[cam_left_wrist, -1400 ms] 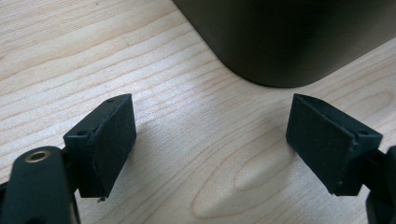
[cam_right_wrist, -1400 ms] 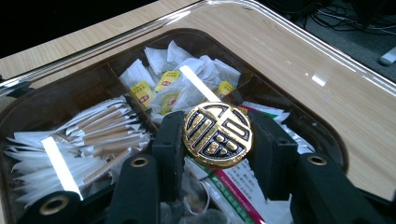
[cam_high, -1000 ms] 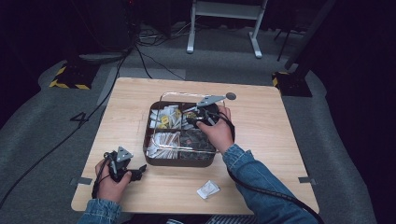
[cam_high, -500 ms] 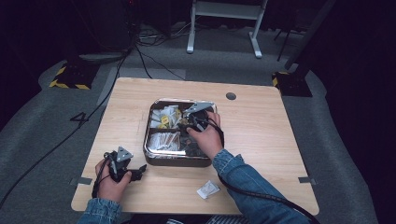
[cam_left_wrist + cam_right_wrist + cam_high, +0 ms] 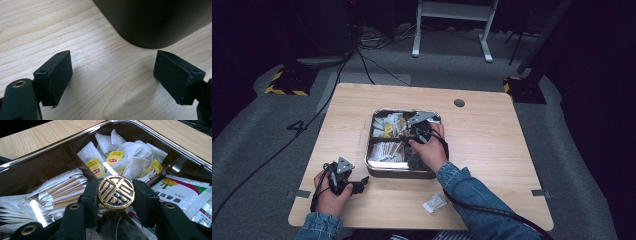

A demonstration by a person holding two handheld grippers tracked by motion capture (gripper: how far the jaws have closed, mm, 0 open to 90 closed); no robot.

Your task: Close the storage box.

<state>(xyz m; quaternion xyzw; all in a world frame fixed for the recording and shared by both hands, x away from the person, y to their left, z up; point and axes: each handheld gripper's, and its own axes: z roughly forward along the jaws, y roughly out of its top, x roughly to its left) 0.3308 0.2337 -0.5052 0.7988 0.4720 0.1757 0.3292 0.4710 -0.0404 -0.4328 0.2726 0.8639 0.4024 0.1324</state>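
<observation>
A metal tray (image 5: pixel 404 111) sits mid-table, holding tea bags (image 5: pixel 125 157), paper stick packets (image 5: pixel 60 190) and a flower-printed sachet (image 5: pixel 180 192). My right gripper (image 5: pixel 115 195) is low inside the tray, shut on a round gold-and-black disc (image 5: pixel 116 188) with a raised emblem, held upright between the pads. From the high view the right gripper (image 5: pixel 414 134) is over the tray's middle. My left gripper (image 5: pixel 361 183) rests near the tray's front left corner. Its jaws stand open over bare wood in the left gripper view (image 5: pixel 112 77), with the tray's dark corner (image 5: pixel 155 22) just ahead.
A small white packet (image 5: pixel 433 203) lies on the wood near the table's front edge, right of centre. A round cable hole (image 5: pixel 459 103) sits at the back of the table. Cables trail across the grey floor on the left.
My right hand has shifted left and lower into the tray, still gripping the disc. The left hand has stayed put.
</observation>
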